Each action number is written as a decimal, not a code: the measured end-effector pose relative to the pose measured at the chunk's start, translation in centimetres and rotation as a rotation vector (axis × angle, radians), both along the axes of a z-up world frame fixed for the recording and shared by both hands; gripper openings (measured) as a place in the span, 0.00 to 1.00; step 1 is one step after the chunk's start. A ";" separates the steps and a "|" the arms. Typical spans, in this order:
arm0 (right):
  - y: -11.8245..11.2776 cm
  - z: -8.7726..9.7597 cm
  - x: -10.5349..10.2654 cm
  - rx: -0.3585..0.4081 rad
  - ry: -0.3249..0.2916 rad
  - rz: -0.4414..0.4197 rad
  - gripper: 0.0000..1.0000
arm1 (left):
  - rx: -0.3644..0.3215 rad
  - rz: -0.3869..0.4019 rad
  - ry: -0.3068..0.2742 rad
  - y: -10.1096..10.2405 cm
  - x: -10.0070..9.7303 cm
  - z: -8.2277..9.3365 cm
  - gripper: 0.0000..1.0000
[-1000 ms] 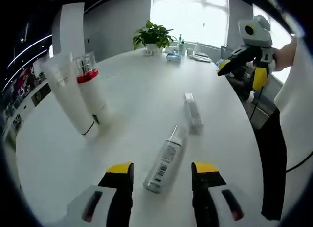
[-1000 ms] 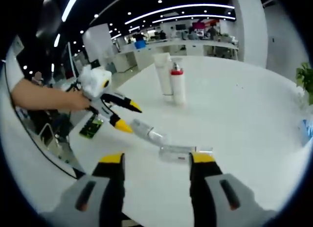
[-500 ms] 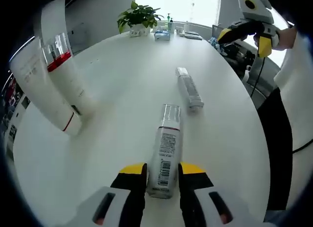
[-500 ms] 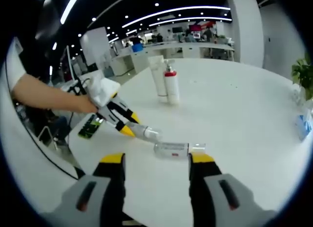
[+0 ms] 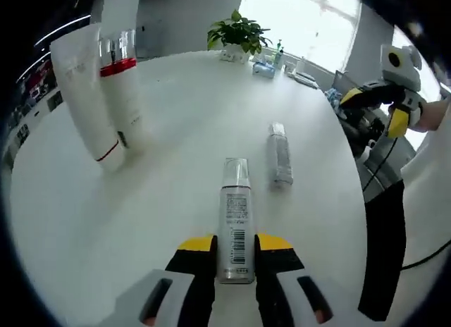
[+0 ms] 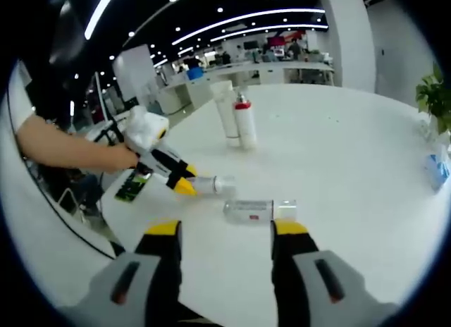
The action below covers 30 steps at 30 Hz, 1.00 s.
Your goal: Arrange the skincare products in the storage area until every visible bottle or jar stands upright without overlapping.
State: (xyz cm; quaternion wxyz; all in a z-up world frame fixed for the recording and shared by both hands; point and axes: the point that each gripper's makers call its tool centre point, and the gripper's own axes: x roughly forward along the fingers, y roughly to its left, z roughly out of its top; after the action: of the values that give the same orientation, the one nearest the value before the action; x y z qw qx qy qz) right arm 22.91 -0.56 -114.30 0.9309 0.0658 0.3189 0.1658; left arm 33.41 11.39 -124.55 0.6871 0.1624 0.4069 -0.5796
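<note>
My left gripper [image 5: 236, 248] is shut on a silver spray bottle [image 5: 236, 214] with a barcode label, which points away along the jaws. The right gripper view shows the left gripper [image 6: 184, 180] from the side, holding that spray bottle [image 6: 213, 184] roughly level just over the table. A clear bottle [image 5: 280, 154] lies on its side beyond it, and that clear bottle [image 6: 257, 210] also lies just ahead of my open right gripper [image 6: 227, 230]. A white tube [image 5: 83, 94] and a red-banded white bottle [image 5: 123, 87] stand upright together at the left.
The round white table [image 5: 176, 115] has its edge close on the right, with a person's dark trouser leg [image 5: 384, 249] beside it. A potted plant [image 5: 238, 34] and small items stand at the far edge. A person's arm [image 6: 63, 151] reaches in from the left.
My left gripper moved up to the silver spray bottle and shut on it. The right gripper stayed open, hovering near the clear lying bottle.
</note>
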 end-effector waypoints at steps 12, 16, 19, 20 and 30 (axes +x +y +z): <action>2.6 0.2 1.0 0.066 -0.017 0.034 0.48 | -0.326 0.263 0.277 0.1 -2.1 5.0 0.18; 3.7 0.9 1.8 0.130 -0.030 0.044 0.48 | -0.400 0.272 0.327 0.2 -3.3 6.9 0.18; 5.1 1.6 2.5 0.209 -0.033 0.059 0.48 | -0.470 0.270 0.366 0.1 -4.3 8.8 0.18; 5.9 2.1 2.7 0.258 -0.036 0.068 0.48 | -0.486 0.277 0.363 0.2 -4.5 9.3 0.18; 9.4 6.0 4.8 0.558 -0.048 0.070 0.50 | -0.654 0.291 0.397 0.4 -6.2 13.5 0.18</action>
State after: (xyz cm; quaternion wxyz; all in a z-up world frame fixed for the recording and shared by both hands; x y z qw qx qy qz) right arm 27.73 8.88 -108.34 0.8777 0.3046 0.2410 0.2808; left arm 27.24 11.84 -111.07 0.6853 -0.2391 0.3446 -0.5953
